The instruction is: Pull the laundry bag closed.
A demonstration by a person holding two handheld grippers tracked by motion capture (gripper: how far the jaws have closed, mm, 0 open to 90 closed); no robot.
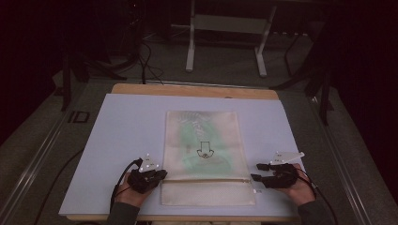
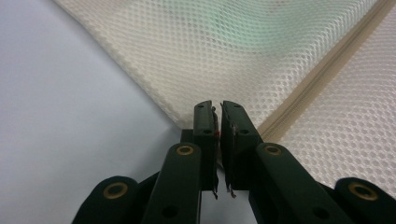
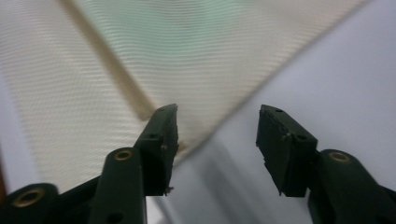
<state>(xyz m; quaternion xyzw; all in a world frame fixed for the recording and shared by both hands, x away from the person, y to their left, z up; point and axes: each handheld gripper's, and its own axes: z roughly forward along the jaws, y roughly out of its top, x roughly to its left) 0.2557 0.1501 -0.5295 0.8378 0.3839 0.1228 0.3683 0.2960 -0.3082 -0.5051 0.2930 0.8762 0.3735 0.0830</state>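
1. Now we see the mesh bag (image 1: 206, 154) lying flat at the surface's (image 1: 117, 140) six o'clock edge.
2. Our left tongs (image 2: 217, 122) pinch its nine o'clock edge, at the zipper (image 2: 322, 74).
3. Our right tongs (image 3: 217, 135) gape, holding nothing, at its three o'clock edge.

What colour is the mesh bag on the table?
The mesh bag is cream, with something green showing through from inside; the left gripper view shows it best.

The mesh bag (image 1: 202, 154) is cream, a fine honeycomb weave, with a green tint showing through its far part and a small black outline drawing at the middle. Its zip (image 1: 206, 180) is beige. The table cover (image 1: 122, 140) is pale lilac-grey; the table edge (image 1: 187, 90) light wood.
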